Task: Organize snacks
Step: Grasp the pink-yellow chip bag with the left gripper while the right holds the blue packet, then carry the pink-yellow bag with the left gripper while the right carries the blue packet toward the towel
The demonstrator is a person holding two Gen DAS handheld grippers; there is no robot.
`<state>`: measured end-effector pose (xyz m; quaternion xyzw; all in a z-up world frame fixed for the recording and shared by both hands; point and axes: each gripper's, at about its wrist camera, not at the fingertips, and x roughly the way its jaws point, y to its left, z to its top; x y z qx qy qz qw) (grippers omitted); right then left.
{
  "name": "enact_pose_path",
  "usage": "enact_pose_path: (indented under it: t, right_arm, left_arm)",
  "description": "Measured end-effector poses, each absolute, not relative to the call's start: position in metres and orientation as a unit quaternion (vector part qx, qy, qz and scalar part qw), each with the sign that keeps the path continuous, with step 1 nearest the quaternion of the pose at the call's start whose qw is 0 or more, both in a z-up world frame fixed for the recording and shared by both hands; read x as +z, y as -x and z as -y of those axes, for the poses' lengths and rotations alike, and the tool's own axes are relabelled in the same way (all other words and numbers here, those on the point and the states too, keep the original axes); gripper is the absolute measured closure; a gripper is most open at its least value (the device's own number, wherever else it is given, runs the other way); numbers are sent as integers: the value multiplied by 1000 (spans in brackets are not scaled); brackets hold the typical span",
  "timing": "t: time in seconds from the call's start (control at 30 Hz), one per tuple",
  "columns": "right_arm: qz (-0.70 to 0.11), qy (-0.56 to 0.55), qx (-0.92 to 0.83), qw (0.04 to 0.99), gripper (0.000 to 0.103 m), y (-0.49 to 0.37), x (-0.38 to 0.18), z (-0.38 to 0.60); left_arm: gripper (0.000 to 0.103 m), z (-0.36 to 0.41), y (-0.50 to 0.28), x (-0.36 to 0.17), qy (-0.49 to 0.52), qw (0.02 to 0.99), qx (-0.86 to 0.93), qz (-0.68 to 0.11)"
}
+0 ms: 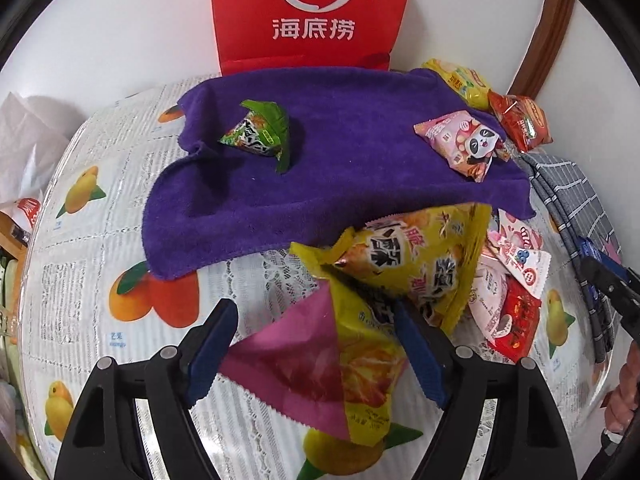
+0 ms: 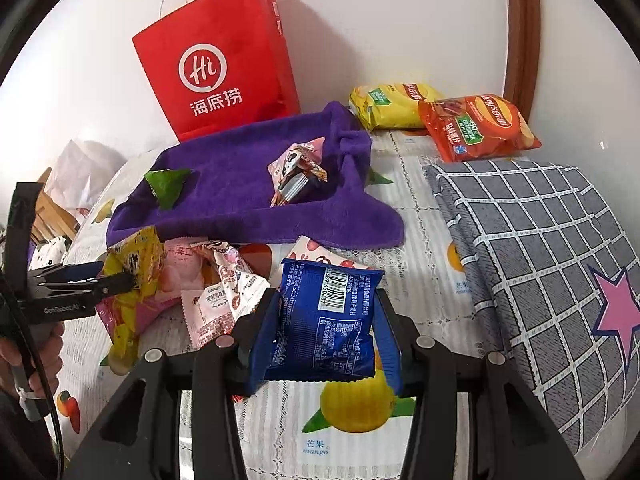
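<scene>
Landmark: purple towel [image 1: 340, 152], spread over the fruit-print tablecloth [image 1: 80, 280] in front of the red bag [image 1: 312, 12].
On the towel: green packet [image 1: 256, 134] at its left part, pink panda packet [image 1: 460, 144] at its right part.
Left gripper [image 1: 316, 350]: just below the towel's near edge, jaws standing wide either side of a yellow-and-magenta packet [image 1: 320, 368], pads not visibly pressing it.
Right gripper [image 2: 324, 340]: below the towel's near edge, jaws closed partway, clamping a blue packet [image 2: 326, 320] by its sides.
Snack pile [image 2: 208, 292]: yellow, pink and red packets heaped against the towel's near edge.
Beyond the towel's right corner: yellow chip bag [image 2: 392, 106] and orange chip bag [image 2: 480, 126].
</scene>
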<state>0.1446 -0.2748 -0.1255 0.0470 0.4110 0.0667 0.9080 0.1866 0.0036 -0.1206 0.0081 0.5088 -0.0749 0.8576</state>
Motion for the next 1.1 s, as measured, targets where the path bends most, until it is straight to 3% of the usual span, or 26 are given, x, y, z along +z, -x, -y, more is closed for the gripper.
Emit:
enact_pose_path:
  t: [0.17,0.33,0.5,1.1]
  right_arm:
    - [-416,-42,68,906,57,-144,-127,272]
    - [-416,-39,66,906,57,-143,-126,273]
    - [-412,-41,65,908,57,-137,-122,273]
    - [-393,-32,76,916,57,-108,-95,256]
  left_arm:
    - [24,3,-187,-131,-22,853,-71,-517]
    - [49,7,-179,-134,-28,855,-76,-512]
    - [59,8,-171,-131,-31,856,-76,-510]
    - [61,-16,-131,-77,-29,877,-48,-476]
